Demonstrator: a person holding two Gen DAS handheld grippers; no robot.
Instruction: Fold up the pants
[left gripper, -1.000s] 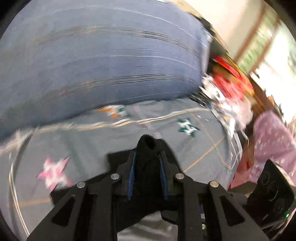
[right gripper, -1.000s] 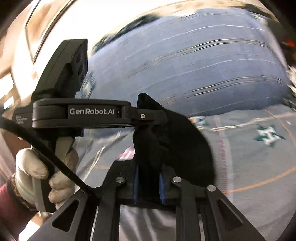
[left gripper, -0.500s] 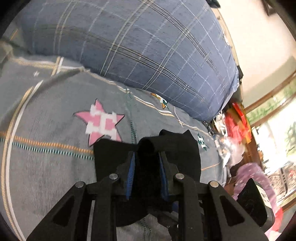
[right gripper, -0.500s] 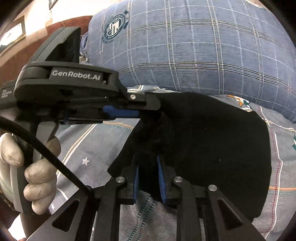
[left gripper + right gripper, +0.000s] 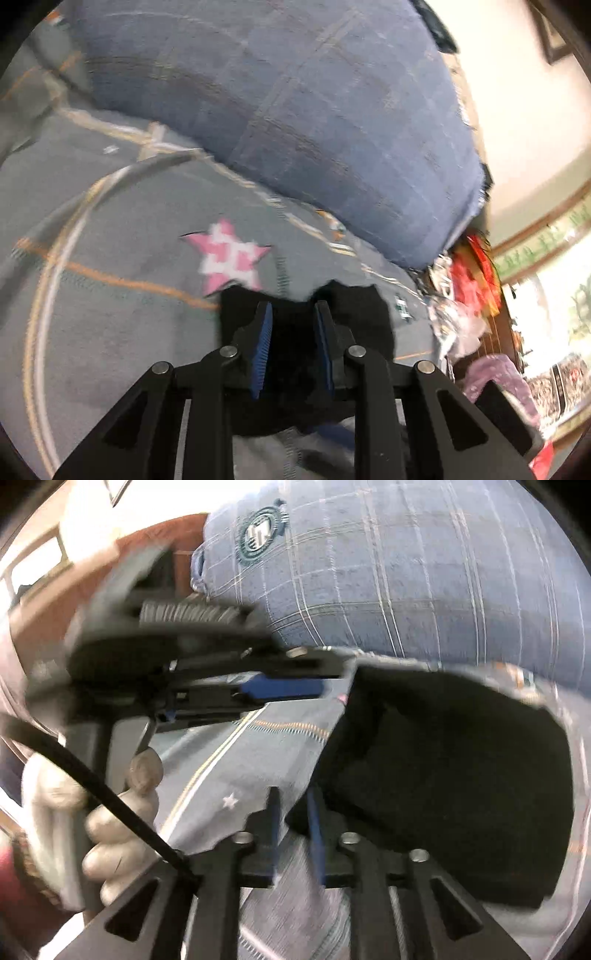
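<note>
The pants [image 5: 443, 775] are lying on the bedsheet [image 5: 110, 332], in front of the pillow [image 5: 424, 565], which is resting at the far end. The left gripper [image 5: 293, 325] is being held over the pants' left edge, the right gripper [image 5: 293, 812] at their near edge. Clutter [image 5: 469, 295] is piled right of the pillow.

Black hand-held grippers with blue finger pads, and a gloved hand

The left hand-held gripper [image 5: 292, 325] has matte black angular arms with triangular cut-outs, four round silver screws and ribbed blue pads [image 5: 263, 343] lining its fingers. The right hand-held gripper [image 5: 293, 812] has the same black frame, silver screws and thin blue pads [image 5: 315, 834]. In the right wrist view the left device shows a grey handle, a blue pad strip and a black cable [image 5: 92, 786], gripped by a hand [image 5: 92, 812] in a whitish glove with a dark red sleeve [image 5: 14, 897].
</note>
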